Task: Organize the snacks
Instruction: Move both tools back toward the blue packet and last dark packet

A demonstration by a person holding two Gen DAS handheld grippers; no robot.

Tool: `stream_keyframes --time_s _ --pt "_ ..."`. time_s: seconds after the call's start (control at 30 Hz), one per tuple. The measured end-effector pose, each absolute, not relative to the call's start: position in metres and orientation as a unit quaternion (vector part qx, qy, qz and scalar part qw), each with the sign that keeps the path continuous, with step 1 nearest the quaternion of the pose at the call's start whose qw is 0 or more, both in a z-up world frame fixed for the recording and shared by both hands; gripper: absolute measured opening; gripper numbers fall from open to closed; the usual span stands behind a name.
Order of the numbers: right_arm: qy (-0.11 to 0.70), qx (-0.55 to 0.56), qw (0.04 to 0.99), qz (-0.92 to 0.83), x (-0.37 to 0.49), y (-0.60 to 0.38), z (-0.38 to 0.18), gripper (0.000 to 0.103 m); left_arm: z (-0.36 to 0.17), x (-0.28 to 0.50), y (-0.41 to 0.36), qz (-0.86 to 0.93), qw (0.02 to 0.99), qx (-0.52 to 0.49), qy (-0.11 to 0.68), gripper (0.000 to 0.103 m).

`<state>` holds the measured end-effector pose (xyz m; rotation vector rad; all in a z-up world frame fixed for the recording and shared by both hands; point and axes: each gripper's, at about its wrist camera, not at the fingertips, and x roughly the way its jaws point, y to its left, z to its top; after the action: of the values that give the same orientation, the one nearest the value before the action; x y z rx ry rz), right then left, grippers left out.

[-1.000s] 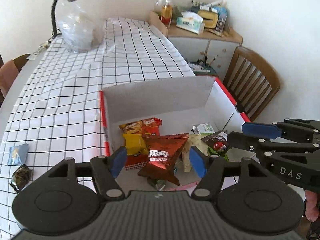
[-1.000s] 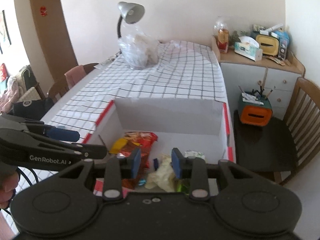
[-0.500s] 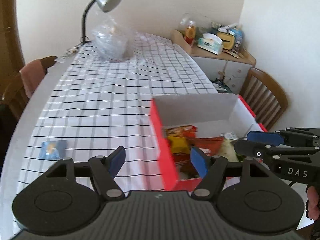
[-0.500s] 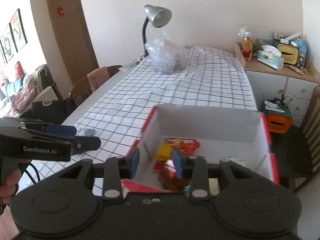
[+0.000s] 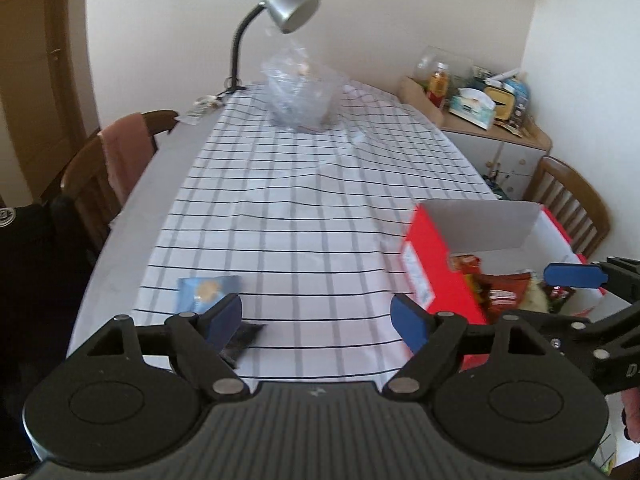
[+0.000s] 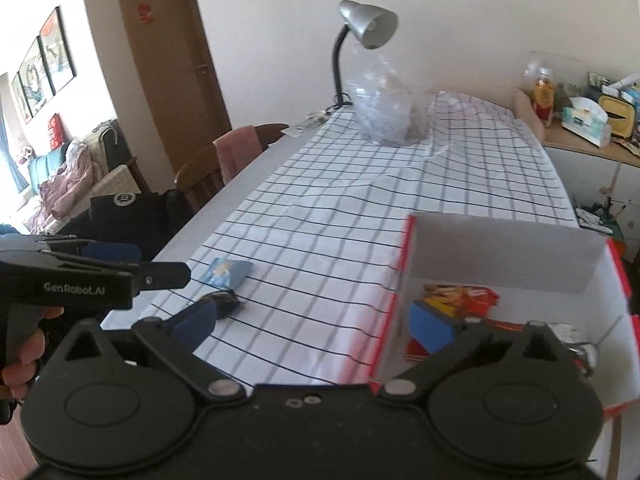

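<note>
The red box [image 5: 436,264] sits open-topped on the checked desk [image 5: 300,216] at its near right edge, its long axis running away from the cameras toward the wooden chair [image 5: 576,196]. Inside lie snack packs: a red bag [image 5: 506,286] with a white logo too blurred to read, and an orange-and-red pack [image 6: 460,294] near the far wall. Two snacks lie loose on the desk, well left of the box: a light blue packet [image 5: 206,290], its long axis across the desk, and just beside it a dark wrapper [image 6: 224,302].

A second ago both cameras looked down into the box; now the views have swung left and the box sits to the right. The left gripper [image 5: 318,318] has its fingers spread and empty, having just widened. The right gripper [image 6: 316,322] has just opened from nearly closed to fully spread, with nothing between its fingers.

Its neighbour's side reads "GenRobot.AI" in the right view.
</note>
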<state>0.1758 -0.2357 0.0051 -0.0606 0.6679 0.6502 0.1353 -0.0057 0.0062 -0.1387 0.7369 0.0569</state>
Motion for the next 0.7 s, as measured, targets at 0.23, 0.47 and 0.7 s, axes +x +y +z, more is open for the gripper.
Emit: stream_keyframes --time_s 0.23,0.47,0.7 --pt "0.342 -0.029 0.881 0.325 0.174 -0.191 -0.001 0.103 -0.002 0.128 0.047 0.032 0.928 -0.071 0.363 0.083" --pt "0.367 -0.026 0.874 0.319 0.176 -0.147 -0.01 0.103 -0.003 0.137 0.095 0.007 0.925 -0.053 0.376 0.083" --pt "0.411 -0.007 0.858 0.308 0.19 -0.111 -0.03 0.102 -0.012 0.159 0.128 -0.023 0.918 0.005 0.396 0.083"
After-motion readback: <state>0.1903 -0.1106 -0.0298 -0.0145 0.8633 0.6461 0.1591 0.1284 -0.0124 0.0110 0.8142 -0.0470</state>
